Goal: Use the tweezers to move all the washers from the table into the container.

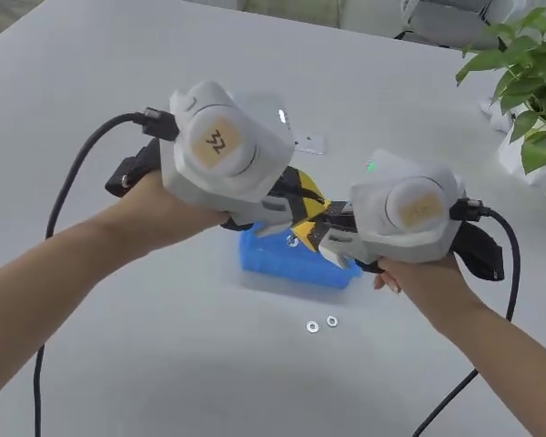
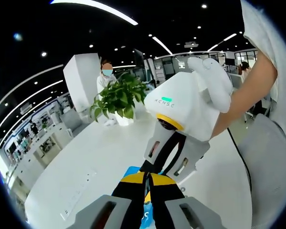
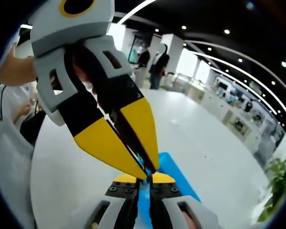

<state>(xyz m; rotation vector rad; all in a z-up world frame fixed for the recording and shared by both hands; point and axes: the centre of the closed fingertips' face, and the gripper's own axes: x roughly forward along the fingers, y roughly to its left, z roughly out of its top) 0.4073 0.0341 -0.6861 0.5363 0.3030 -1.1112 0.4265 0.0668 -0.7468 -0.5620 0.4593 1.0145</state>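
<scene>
My two grippers meet tip to tip above a blue container (image 1: 287, 264). The left gripper (image 1: 302, 211) comes in from the left, and its yellow jaws are shut on a thin dark pair of tweezers (image 3: 131, 136). The right gripper (image 1: 317, 233) faces it, its jaws closed to a narrow slit on the same tweezers. A small metal tip (image 1: 294, 240) shows between them over the container. Two washers (image 1: 321, 323) lie on the table in front of the container. In the left gripper view my left gripper (image 2: 146, 179) touches the right gripper (image 2: 149, 168).
A grey table (image 1: 118, 82) stretches all round. A green plant (image 1: 528, 82) stands at the far right, and a small clear item (image 1: 309, 144) lies behind the grippers. Black cables (image 1: 68, 196) trail from both grippers. People stand in the room beyond.
</scene>
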